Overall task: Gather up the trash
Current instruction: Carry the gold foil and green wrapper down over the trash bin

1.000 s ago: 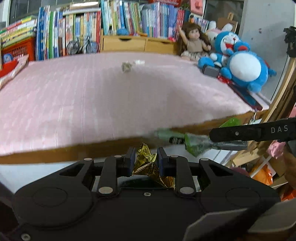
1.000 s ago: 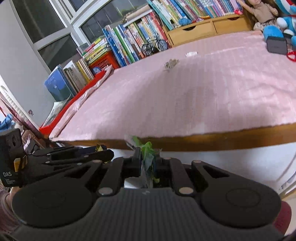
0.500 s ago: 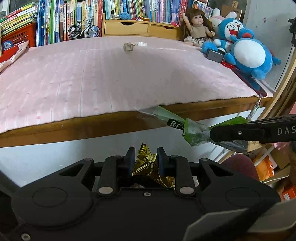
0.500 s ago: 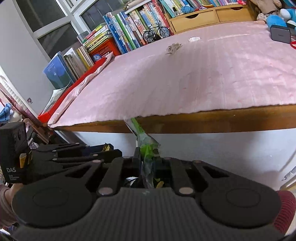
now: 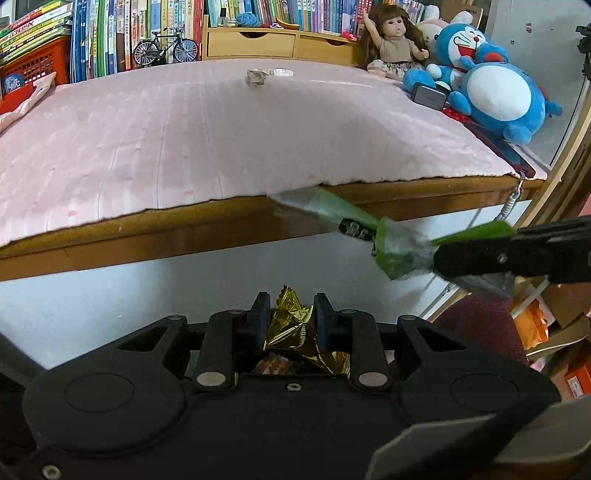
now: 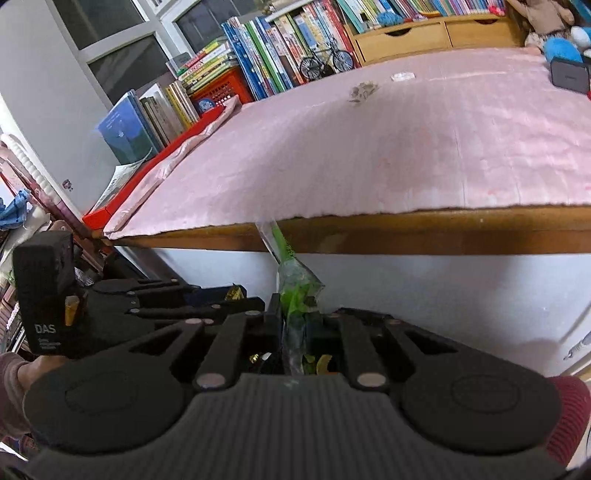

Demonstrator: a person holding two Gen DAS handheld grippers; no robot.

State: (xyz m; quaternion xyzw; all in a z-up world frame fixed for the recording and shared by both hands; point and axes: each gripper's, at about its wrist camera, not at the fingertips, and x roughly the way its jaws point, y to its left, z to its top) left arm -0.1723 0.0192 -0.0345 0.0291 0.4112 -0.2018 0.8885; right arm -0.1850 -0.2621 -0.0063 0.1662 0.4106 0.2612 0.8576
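Two pieces of trash are already in our grip, one in each tong. Our left gripper (image 5: 290,314) is clenched on a crumpled gold foil wrapper (image 5: 295,328), which bulges up between the pads and spills back toward the camera. Our right gripper (image 6: 295,314) is pinched tight on a green and clear plastic wrapper (image 6: 295,291); its long tail sticks out ahead of the fingertips and reaches up to the wooden edge of the bed (image 6: 443,236). Seen from the left wrist, that same wrapper juts out leftward from the right tong, which comes in from the right, ahead of our left fingertips.

Beyond both tongs lies the pink bed cover (image 5: 184,129). Far ahead on it, well apart from either gripper, sit a small crumpled scrap (image 5: 255,76) and, just beside it, a flat whitish piece (image 5: 280,71). Further back stand rows of books (image 5: 110,33), a model bicycle (image 5: 165,46), a doll (image 5: 395,44) and a blue plush toy (image 5: 498,99) off to the right.
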